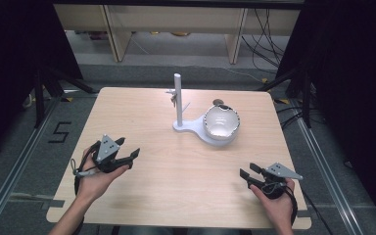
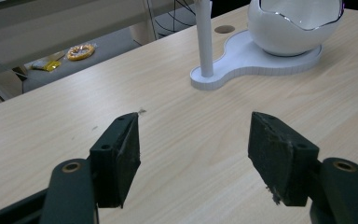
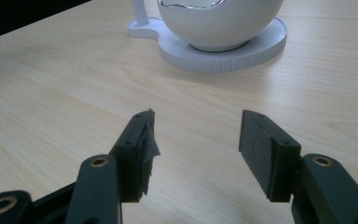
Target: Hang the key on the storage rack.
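Note:
A white stand (image 1: 194,128) sits at the table's far middle, with an upright post (image 1: 178,98) on its left end and a white egg-shaped bowl (image 1: 221,121) with a jagged rim on its right end. My left gripper (image 1: 129,148) hovers over the near left of the table, open and holding nothing. My right gripper (image 1: 249,171) is at the near right, open too, jaws pointing toward the bowl. In the left gripper view the post (image 2: 204,37) and bowl (image 2: 293,23) lie ahead of the gripper (image 2: 193,149). The right gripper view shows the bowl (image 3: 219,23) past the gripper (image 3: 196,151).
The light wooden table (image 1: 176,171) has bare wood between the grippers and the stand. A small dark hole (image 1: 219,102) sits behind the bowl. Beyond the far edge are wooden bench legs (image 1: 117,34), cables (image 1: 269,34) on the floor, and a yellow ring (image 2: 80,51).

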